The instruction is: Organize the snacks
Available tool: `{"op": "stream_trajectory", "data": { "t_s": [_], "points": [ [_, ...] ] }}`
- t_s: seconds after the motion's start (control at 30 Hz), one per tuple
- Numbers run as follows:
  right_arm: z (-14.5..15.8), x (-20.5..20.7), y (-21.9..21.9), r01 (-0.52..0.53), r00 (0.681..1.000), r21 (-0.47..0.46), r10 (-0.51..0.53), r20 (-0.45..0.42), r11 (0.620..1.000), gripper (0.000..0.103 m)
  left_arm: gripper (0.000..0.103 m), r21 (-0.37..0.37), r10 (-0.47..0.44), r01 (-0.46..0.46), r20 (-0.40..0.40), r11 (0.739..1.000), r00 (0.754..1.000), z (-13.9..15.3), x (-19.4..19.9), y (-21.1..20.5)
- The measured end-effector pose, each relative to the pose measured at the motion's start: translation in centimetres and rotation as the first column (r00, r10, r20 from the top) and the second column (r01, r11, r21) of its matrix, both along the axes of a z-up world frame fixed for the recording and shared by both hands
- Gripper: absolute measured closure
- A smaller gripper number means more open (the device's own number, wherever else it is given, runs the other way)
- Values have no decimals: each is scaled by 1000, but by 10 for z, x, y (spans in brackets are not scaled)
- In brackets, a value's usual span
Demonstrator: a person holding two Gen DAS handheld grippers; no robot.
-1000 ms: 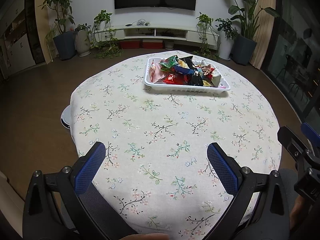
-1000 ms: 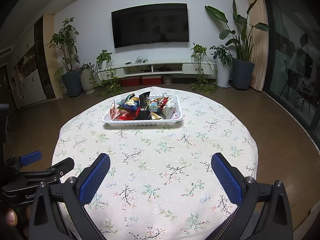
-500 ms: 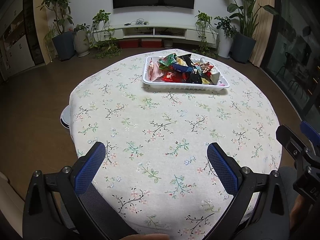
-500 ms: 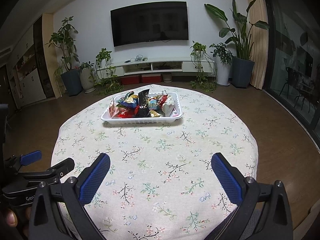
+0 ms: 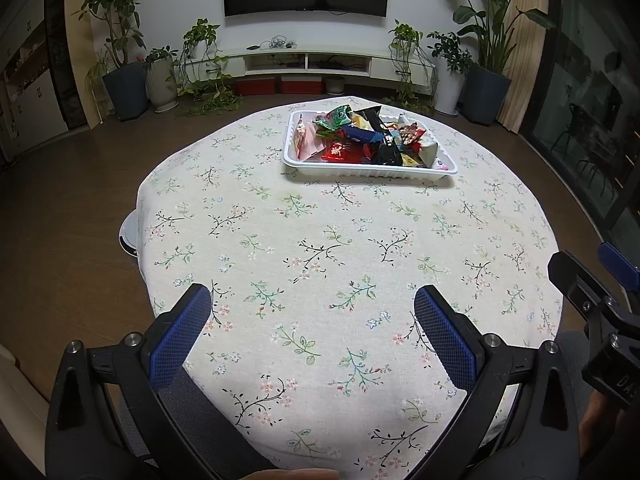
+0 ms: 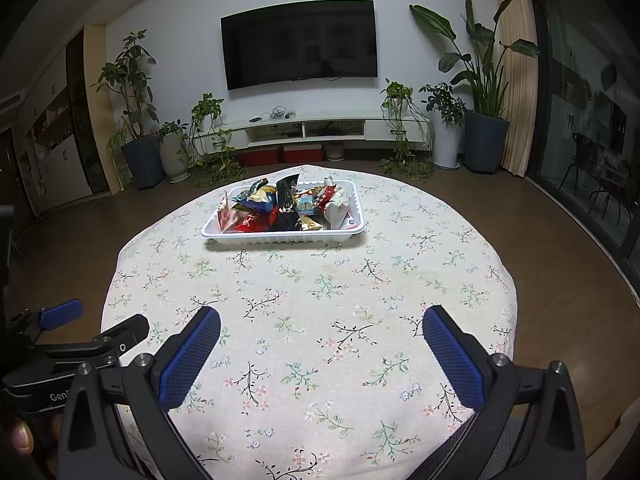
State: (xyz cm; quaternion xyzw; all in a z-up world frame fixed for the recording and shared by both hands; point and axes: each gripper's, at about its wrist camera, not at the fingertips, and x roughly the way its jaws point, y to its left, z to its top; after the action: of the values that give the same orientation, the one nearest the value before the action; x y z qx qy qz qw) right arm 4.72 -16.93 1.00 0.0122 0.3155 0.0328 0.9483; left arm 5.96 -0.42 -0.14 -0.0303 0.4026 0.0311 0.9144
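A white tray (image 5: 368, 169) (image 6: 280, 236) heaped with several snack packets (image 5: 360, 140) (image 6: 288, 204) sits at the far side of a round table under a floral cloth (image 5: 320, 248) (image 6: 312, 288). My left gripper (image 5: 312, 300) hovers over the near edge of the table, open and holding nothing. My right gripper (image 6: 320, 320) is also open and empty, low at the near edge, well short of the tray. Each gripper shows at the side of the other's view.
Beyond the table are a TV (image 6: 300, 42) on the wall, a low white cabinet (image 6: 320, 128) and potted plants (image 6: 136, 120) on both sides. A glass door (image 6: 592, 120) lines the right. A round white object (image 5: 129, 238) lies on the floor by the table's left edge.
Both grippers have drawn back slightly; the tray looks a little farther away in both views. Neither gripper's opening has changed.
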Motion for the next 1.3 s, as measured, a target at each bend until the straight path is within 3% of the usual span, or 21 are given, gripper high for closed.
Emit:
{"op": "stream_trajectory", "data": {
  "t_s": [1.3],
  "points": [
    [0, -2, -1, -1, 1000, -1, 1, -5, 1000, 0, 0, 0, -13, 13, -10, 1000, 1000, -2, -1, -1]
  ]
}}
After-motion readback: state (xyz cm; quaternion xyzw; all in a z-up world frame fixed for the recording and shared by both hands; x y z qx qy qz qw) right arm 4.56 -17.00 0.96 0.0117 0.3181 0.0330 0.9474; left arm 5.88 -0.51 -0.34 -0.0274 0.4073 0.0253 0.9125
